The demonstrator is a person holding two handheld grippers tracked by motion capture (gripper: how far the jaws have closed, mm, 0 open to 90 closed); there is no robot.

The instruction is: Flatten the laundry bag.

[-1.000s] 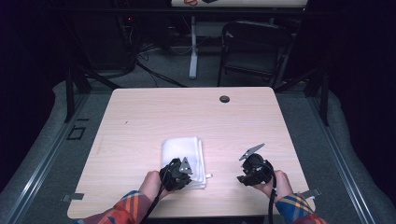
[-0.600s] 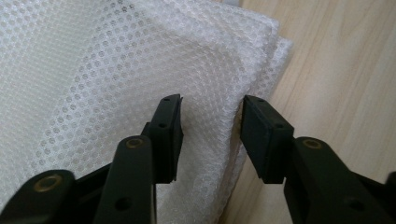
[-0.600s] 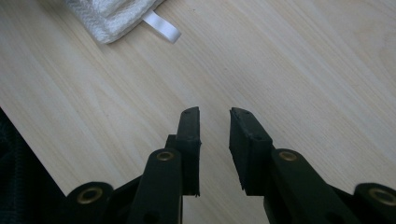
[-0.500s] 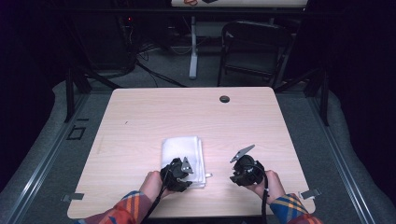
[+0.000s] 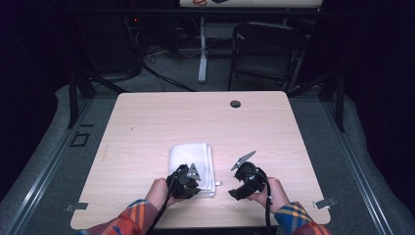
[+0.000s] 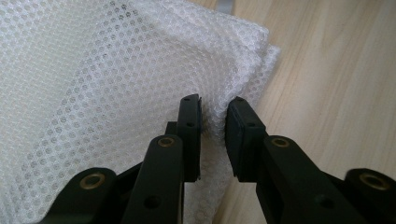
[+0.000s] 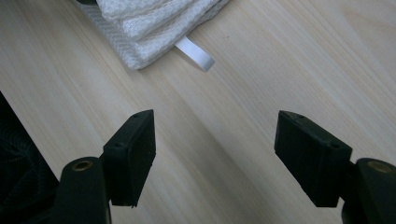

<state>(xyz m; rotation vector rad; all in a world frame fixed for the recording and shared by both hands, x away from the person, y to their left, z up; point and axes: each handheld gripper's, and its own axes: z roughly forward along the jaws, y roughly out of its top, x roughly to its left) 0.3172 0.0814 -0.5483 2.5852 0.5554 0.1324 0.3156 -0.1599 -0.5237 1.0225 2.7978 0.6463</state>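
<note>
Since the earlier frame, we moved the right gripper (image 5: 238, 181) toward the folded towel (image 5: 191, 155) on the table (image 5: 147, 122), its empty jaws just opened wide, the towel's corner lying ahead-left, while the left gripper (image 6: 214, 122) pinched its edge.

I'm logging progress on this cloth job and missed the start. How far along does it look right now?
Done: the white cloth already lies folded in layers on the table. In hand: the left gripper pinches a fold near its edge, jaws just closing on it. The right gripper has just opened over bare wood, nothing between its jaws, with the cloth's loop tag ahead. Left, probably: the right gripper taking hold for another fold.
</note>
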